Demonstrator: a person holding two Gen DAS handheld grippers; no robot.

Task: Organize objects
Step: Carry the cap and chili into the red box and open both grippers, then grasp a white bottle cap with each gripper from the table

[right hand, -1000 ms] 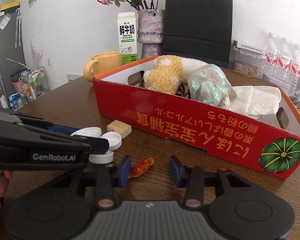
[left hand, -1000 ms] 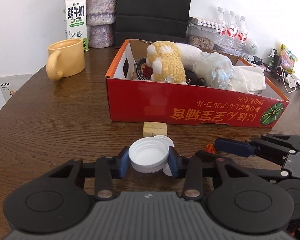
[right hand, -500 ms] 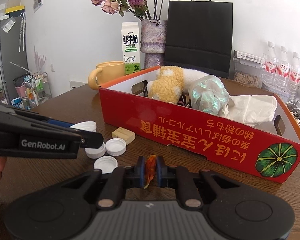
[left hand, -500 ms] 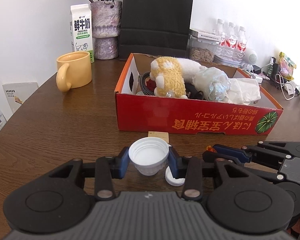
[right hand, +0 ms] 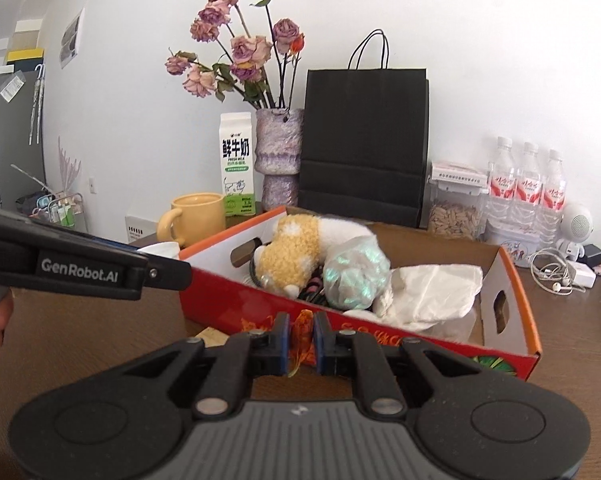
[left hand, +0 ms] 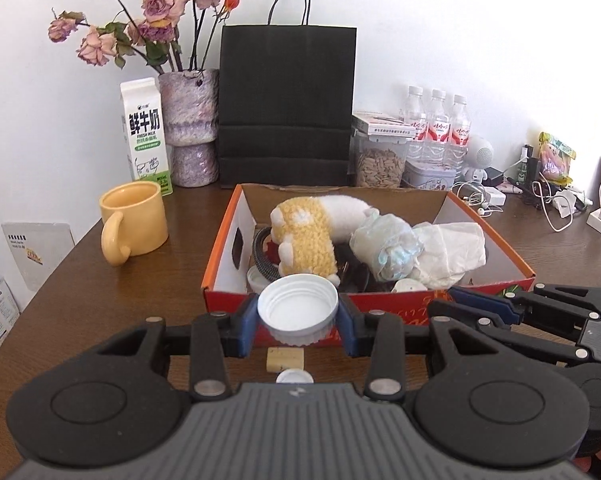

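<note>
The left gripper (left hand: 298, 322) is pinching a white plastic cap (left hand: 297, 309) across its rim, open side facing up, with one blue finger (left hand: 247, 326) on each side; the cap is hanging in the air just in front of the near wall of the red cardboard box (left hand: 496, 286), level with its rim or slightly above it. The right gripper (right hand: 300, 342) is pressing its fingers nearly together on an orange candy wrapper (right hand: 301, 334), which is also being held clear of the surface in front of that box. The cap is looking light, stiff and smooth, so a grip across the widest part of the ribbed skirt, as now, seems the safest hold; squeezed too hard or off centre, it would probably pop out sideways. The wrapper is looking thin, crinkly and nearly weightless, so it is likely to be holding by friction alone and could slide out if only a twisted end is caught. Inside the box a yellow and white plush toy (left hand: 306, 240), a crumpled plastic bag (left hand: 386, 250) and a white tissue wad (left hand: 450, 250) are lying packed together, leaving a little open floor at the near left corner. On the wooden surface (left hand: 112, 292) below the left gripper, a small tan block (left hand: 285, 359) and another white cap (left hand: 294, 377) are lying apart from the box, not yet put away.
</note>
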